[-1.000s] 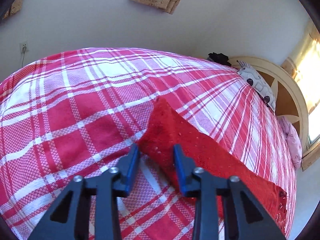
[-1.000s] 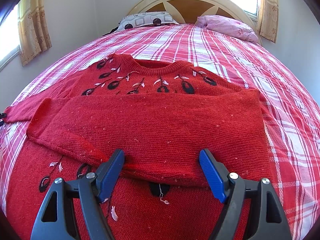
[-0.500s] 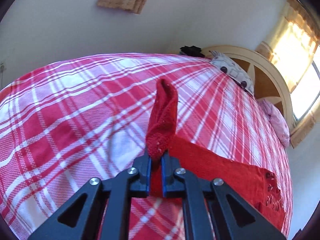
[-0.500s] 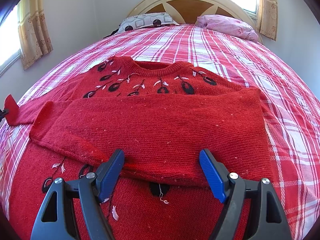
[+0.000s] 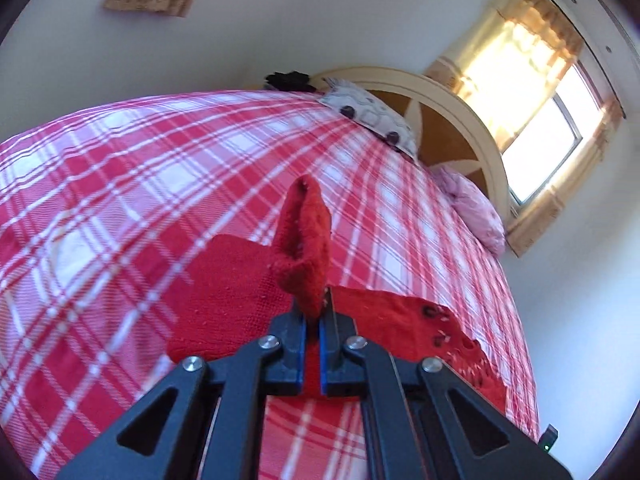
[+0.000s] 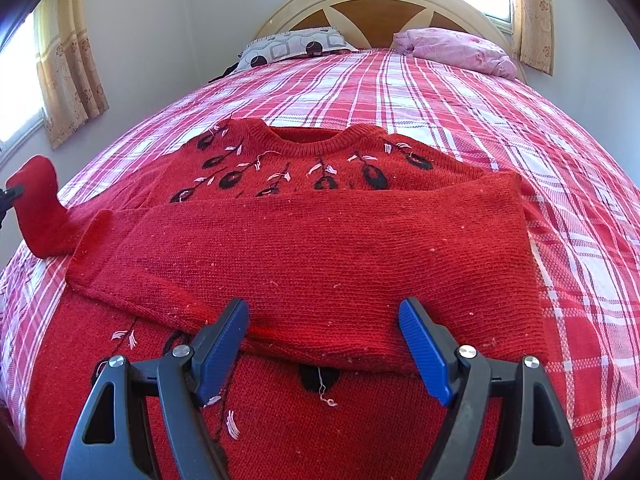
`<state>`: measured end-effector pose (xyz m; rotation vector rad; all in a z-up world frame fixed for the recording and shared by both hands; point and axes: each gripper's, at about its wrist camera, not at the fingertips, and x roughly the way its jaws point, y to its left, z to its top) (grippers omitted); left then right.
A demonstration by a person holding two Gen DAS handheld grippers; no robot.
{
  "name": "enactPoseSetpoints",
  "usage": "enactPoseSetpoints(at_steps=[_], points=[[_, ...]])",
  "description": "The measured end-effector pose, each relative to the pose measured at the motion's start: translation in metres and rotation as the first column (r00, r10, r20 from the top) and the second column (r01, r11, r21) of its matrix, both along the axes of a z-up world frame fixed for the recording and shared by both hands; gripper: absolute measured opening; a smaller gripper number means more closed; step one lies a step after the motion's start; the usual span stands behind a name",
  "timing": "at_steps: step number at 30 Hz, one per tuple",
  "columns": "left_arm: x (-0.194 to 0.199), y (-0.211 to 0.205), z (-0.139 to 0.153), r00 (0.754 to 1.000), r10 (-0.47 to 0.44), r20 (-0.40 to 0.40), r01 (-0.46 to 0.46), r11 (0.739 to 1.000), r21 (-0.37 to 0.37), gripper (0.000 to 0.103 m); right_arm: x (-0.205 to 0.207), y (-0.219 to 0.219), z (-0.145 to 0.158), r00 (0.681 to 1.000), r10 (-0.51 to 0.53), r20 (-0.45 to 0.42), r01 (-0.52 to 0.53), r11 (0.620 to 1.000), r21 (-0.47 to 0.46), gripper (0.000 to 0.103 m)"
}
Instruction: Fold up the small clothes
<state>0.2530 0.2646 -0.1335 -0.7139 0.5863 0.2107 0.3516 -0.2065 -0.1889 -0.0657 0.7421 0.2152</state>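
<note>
A red knitted sweater (image 6: 320,248) with black and pink embroidery lies on the plaid bedspread (image 6: 460,92), one sleeve folded across its chest. My left gripper (image 5: 313,308) is shut on the cuff of the other sleeve (image 5: 306,236), which stands up pinched between the blue pads and is raised off the bed. In the right wrist view that lifted cuff (image 6: 38,204) shows at the far left edge. My right gripper (image 6: 324,320) hangs open just above the folded sleeve's lower edge, with nothing between its fingers.
At the head of the bed are a patterned pillow (image 6: 296,46) and a pink pillow (image 6: 456,50) against the curved headboard (image 6: 380,4). Curtained windows (image 5: 540,136) are behind and to the left. Bare bedspread lies on the sweater's right.
My left gripper closed on the sleeve cuff, then lifted it off the bed and carried it toward the sweater body. The right gripper has not moved.
</note>
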Motion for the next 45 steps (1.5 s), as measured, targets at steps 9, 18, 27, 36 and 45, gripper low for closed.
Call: enactPoseSetpoints(at_steps=[9, 18, 27, 36, 45], points=[[0.029, -0.069, 0.015, 0.988, -0.153, 0.035, 0.153, 0.988, -0.020, 0.005, 0.000, -0.004, 0.001, 1.000, 0.005, -0.001, -0.005, 1.000, 0.026, 0.078], [0.055, -0.142, 0.031, 0.954, -0.285, 0.089, 0.288, 0.957, -0.023, 0.005, 0.000, -0.005, 0.001, 1.000, 0.007, -0.001, -0.007, 0.999, 0.037, 0.078], [0.082, -0.221, 0.008, 0.920, -0.391, 0.024, 0.389, 0.919, 0.069, 0.005, 0.000, -0.006, 0.001, 1.000, 0.009, -0.002, -0.009, 0.999, 0.053, 0.078], [0.102, -0.282, -0.036, 0.866, -0.472, -0.166, 0.500, 0.827, 0.257, 0.007, -0.001, -0.012, 0.001, 1.000, 0.014, -0.003, -0.014, 0.996, 0.091, 0.078], [0.047, -0.265, -0.015, 0.872, -0.454, -0.184, 0.475, 0.689, 0.548, 0.078, 0.000, -0.016, 0.002, 1.000, 0.016, -0.004, -0.015, 0.992, 0.121, 0.078]])
